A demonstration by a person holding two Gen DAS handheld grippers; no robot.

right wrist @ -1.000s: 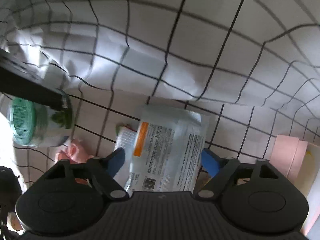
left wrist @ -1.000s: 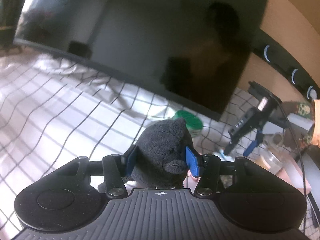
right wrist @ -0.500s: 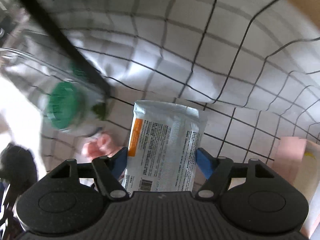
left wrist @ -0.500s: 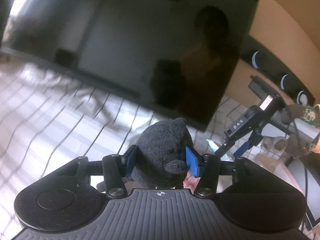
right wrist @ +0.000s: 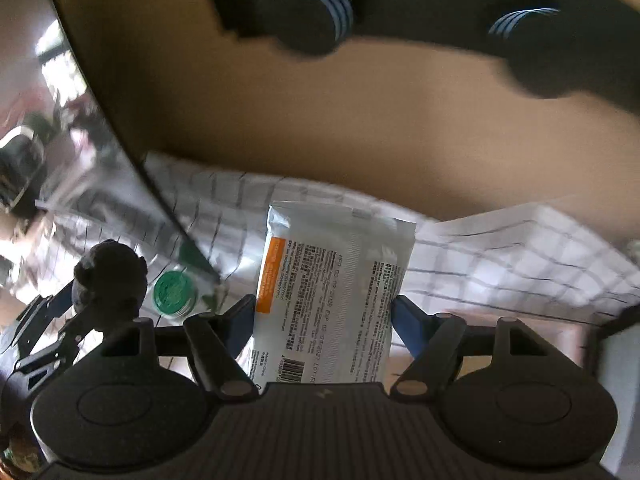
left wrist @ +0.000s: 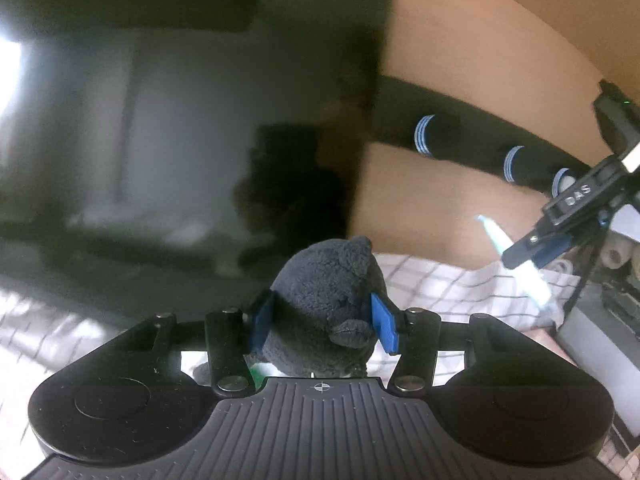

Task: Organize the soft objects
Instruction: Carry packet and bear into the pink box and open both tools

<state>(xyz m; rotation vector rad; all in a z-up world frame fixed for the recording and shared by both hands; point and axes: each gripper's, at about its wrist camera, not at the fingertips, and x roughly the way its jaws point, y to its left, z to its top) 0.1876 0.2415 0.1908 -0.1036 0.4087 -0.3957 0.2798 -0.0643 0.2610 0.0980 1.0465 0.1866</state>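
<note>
1. Dark grey plush bear-like toy, fuzzy fabric. Location: clamped between the two blue pads of the left claw, carried in the air above the checked cloth. Also visible at the left edge of the right wrist view, in that same claw. Status: picked up, not yet put down.

2. Flat silver-white soft packet with an orange stripe and printed text, plastic film. Location: standing between the blue pads of the right claw, which press on both its long edges; clear of the cloth. Status: picked up, not yet put down.

3. Left claw: part-way closed, jaws set to the toy's width and gripping it.

4. Right claw: fairly wide, jaws set to the packet's width and gripping it.

5. Green-lidded clear jar, lying on the cloth below and between the two claws. Not held. Whether it belongs with the soft goods cannot be told.

6. White cloth with a black grid pattern, rumpled, covering the desk beneath both items.

7. Large dark glossy screen, upright behind the cloth; tan wall to its right.

8. Progress, as judged: both soft items are in hand and lifted; the collecting step looks done for these two. No destination bin or tray is visible in either view, so placing remains, and any further soft items cannot be counted from here.
</note>
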